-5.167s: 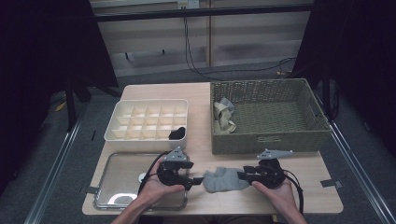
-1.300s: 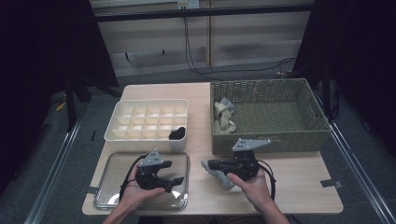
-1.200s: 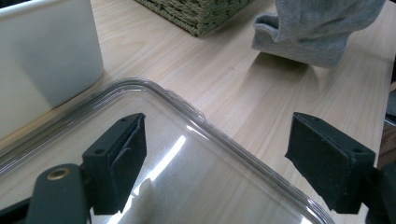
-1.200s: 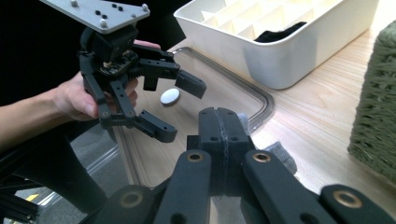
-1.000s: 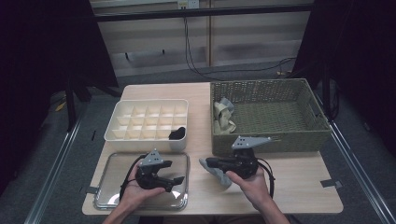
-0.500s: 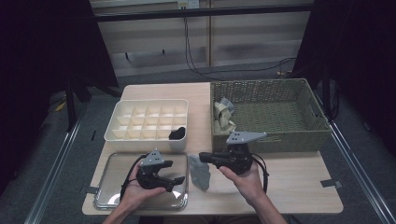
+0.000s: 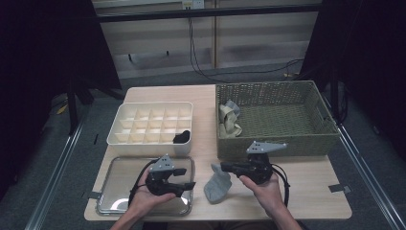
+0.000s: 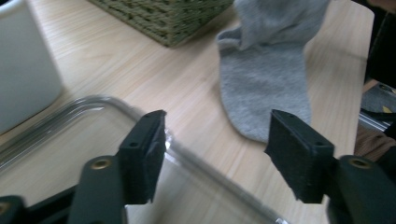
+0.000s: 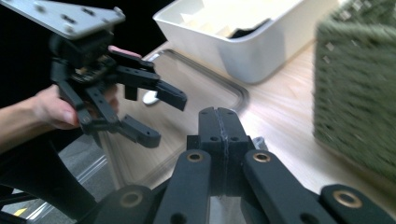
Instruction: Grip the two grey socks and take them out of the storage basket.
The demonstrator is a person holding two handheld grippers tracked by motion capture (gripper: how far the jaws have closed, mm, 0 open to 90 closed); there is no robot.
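Note:
A grey sock [image 7: 218,188] hangs by one corner from my right gripper [image 7: 221,167], which is shut on it. The sock's lower part rests folded on the wooden table just right of the metal tray [image 7: 119,191]. In the left gripper view the sock [image 8: 266,88] lies beyond the tray's rim [image 8: 196,163]. My left gripper [image 7: 189,178] hovers over the tray's right half, pointing at the sock. Its jaws have just been closing but stand apart with nothing between them [image 8: 217,121]. The right gripper view shows its own jaws [image 9: 218,121] pressed together and the left gripper [image 9: 166,119] facing it.
A white compartment box [image 7: 153,139] stands behind the tray, with a dark item [image 7: 182,137] in its front right cell. A woven basket [image 7: 277,143] at the back right holds beige socks [image 7: 229,117] in its left end. The table's front edge is close under both hands.
Earlier both grippers held the sock between them. The left gripper has let go, moved over the tray and narrowed its jaws. The right gripper carried the sock leftward and down.

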